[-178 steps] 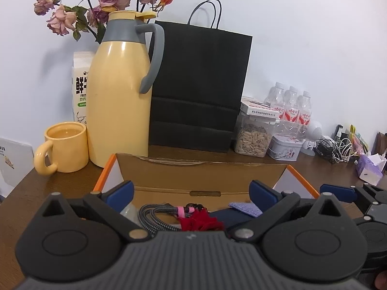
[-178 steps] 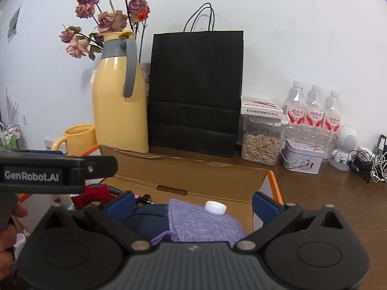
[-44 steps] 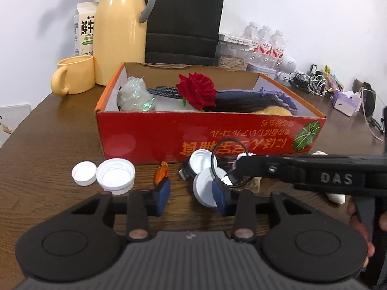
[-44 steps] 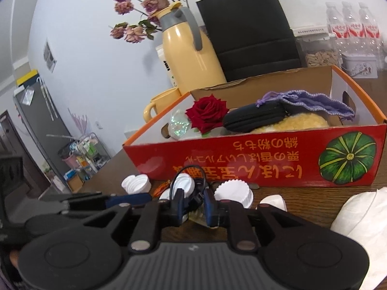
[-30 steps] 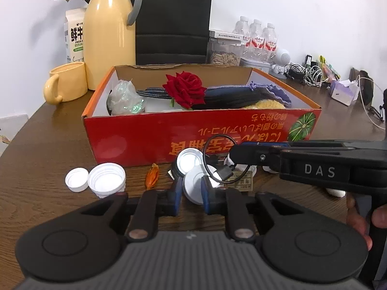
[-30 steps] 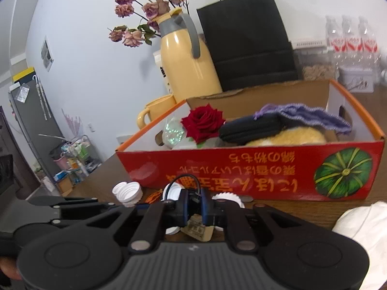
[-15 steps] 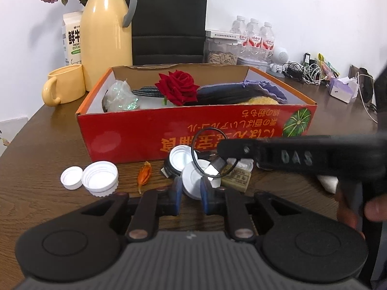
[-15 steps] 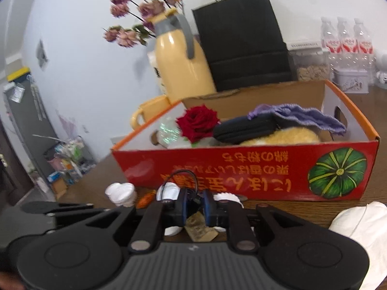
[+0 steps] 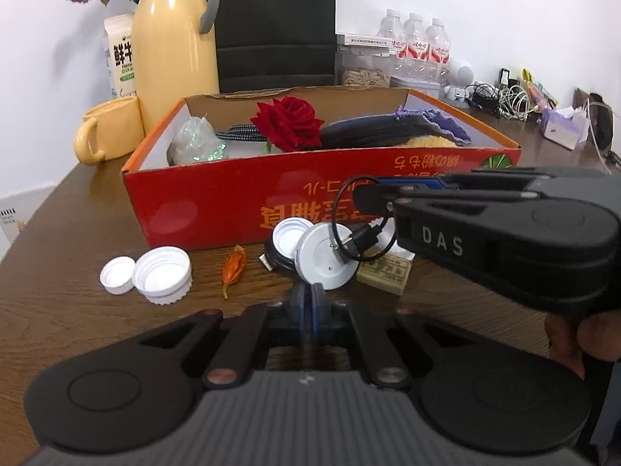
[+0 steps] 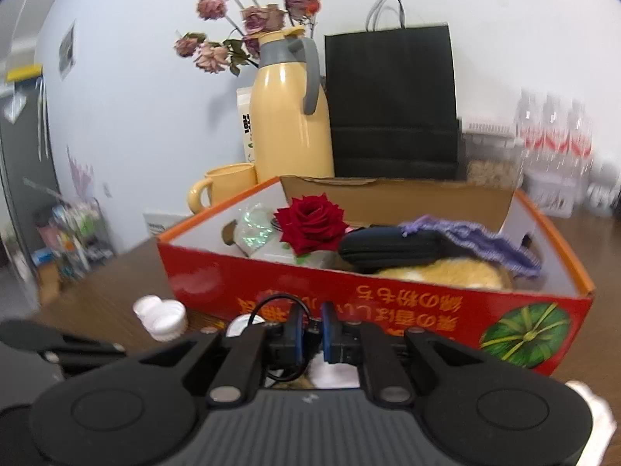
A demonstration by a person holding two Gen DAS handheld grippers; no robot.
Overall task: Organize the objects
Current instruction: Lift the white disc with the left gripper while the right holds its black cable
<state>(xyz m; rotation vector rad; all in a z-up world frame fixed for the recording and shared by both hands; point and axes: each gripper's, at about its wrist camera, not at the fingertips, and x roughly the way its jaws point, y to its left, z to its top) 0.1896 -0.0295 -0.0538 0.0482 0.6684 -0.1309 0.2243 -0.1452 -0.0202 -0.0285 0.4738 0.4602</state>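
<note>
A short black cable [image 9: 351,213] curls in a loop just above the table, in front of the red cardboard box [image 9: 217,198]. My right gripper [image 9: 366,193] comes in from the right and its jaws are closing on the cable, pads pressing on it. From the right wrist, the cable loop [image 10: 271,306] shows left of the right gripper [image 10: 310,328]. My left gripper [image 9: 308,297] is shut on nothing, low over the table just short of a white round disc [image 9: 324,256]. The box [image 10: 233,283] holds a red rose [image 9: 291,120], a dark pouch and purple knit.
Two white lids [image 9: 155,272], an orange petal [image 9: 233,268] and a yellowish packet [image 9: 384,272] lie before the box. Behind it stand a yellow jug [image 9: 174,39], a mug [image 9: 108,132], a black bag [image 9: 275,19] and water bottles [image 9: 415,46]. A hand [image 9: 570,341] holds the right gripper.
My left jaws have closed the small gap they had. The right gripper, still holding the cable, has rolled and shifted a little and now sits closer in the left wrist view.
</note>
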